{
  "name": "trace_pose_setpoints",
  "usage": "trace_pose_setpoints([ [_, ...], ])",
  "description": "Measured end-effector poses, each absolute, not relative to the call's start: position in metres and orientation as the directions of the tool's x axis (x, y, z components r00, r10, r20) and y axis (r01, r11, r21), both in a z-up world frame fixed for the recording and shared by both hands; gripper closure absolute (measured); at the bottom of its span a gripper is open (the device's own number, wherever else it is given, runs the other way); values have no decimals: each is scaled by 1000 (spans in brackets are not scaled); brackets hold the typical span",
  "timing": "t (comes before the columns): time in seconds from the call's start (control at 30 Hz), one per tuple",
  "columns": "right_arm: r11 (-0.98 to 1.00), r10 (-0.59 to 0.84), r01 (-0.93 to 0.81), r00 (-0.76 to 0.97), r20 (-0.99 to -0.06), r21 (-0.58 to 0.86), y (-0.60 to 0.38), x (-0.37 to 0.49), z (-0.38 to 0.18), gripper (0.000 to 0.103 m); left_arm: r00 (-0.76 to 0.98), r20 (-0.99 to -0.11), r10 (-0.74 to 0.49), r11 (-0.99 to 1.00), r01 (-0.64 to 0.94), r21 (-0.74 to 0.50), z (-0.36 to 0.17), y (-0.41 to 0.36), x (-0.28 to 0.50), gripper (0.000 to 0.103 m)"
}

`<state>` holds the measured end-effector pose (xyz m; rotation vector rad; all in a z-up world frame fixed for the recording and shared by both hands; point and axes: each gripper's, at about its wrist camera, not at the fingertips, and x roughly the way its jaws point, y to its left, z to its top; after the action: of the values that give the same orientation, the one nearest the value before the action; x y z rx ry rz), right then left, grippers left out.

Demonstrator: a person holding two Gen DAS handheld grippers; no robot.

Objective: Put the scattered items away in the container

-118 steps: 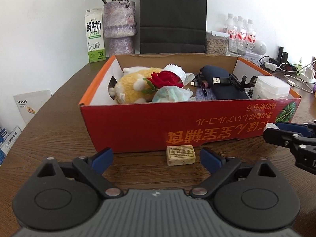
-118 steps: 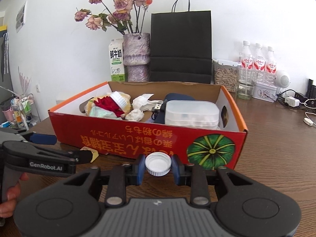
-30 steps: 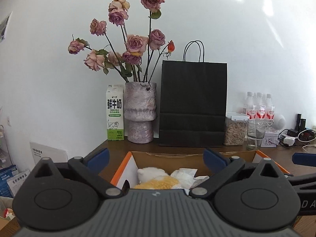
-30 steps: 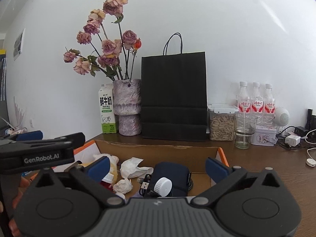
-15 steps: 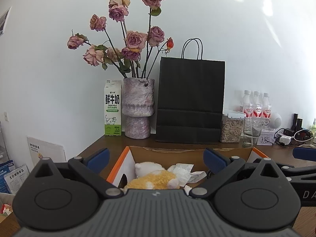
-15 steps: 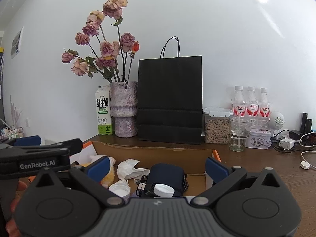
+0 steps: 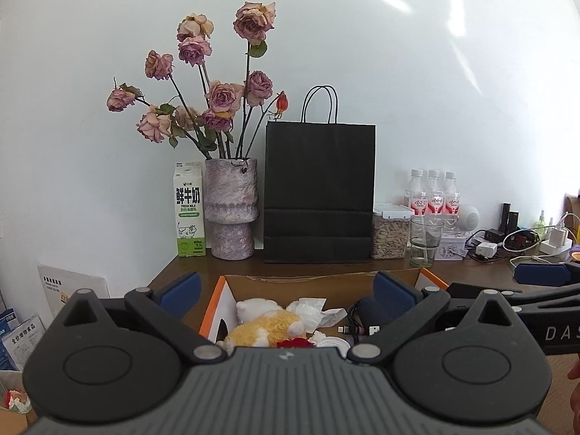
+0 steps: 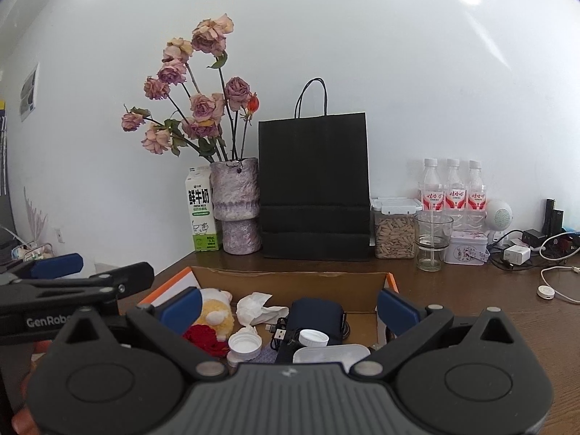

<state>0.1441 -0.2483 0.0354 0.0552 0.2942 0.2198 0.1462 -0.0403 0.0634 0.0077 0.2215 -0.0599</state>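
From the left wrist camera, the left gripper [image 7: 286, 291] is held level above the near end of the open cardboard box with orange rim [image 7: 214, 301], its blue-padded fingers [image 7: 181, 288] spread wide with nothing between them. Inside the box lie a yellow-and-white plush toy [image 7: 268, 322], crumpled white tissue [image 7: 311, 310] and a red fabric rose [image 7: 295, 343]. The right gripper [image 7: 540, 277] reaches in from the right edge, just beside, at about the same height. Behind the box on the brown wooden table [image 7: 471, 272] stand a green-and-white milk carton [image 7: 189, 210], a mottled purple vase of dried roses [image 7: 232, 208] and a black paper bag [image 7: 319, 192].

From the right wrist camera, the right gripper [image 8: 290, 308] likewise hovers level over the box [image 8: 290, 282], jaws wide apart and empty. Below it in the box rest a small white bottle cap [image 8: 314, 337], touching a dark navy pouch [image 8: 317, 313], a white ribbed lid [image 8: 244, 344], a black USB cable [image 8: 281, 331] and a clear plastic lidded container [image 8: 331, 353]. The left gripper [image 8: 58, 272] enters from the left, fingers apart; a hand is partly visible beneath it.
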Motion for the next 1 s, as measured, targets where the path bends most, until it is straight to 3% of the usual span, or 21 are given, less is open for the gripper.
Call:
trace_pose_setpoints([
  [0.7,967,253,-250,895,-367,58,-235,-11,19,0,933,-354,-68,997,71,-4,44,-35,2,0],
  [1.0,967,241,-256,883,-404,17,-231,-28,10,0,923,-381,-52,999,51,-14,31,-28,-19,0],
])
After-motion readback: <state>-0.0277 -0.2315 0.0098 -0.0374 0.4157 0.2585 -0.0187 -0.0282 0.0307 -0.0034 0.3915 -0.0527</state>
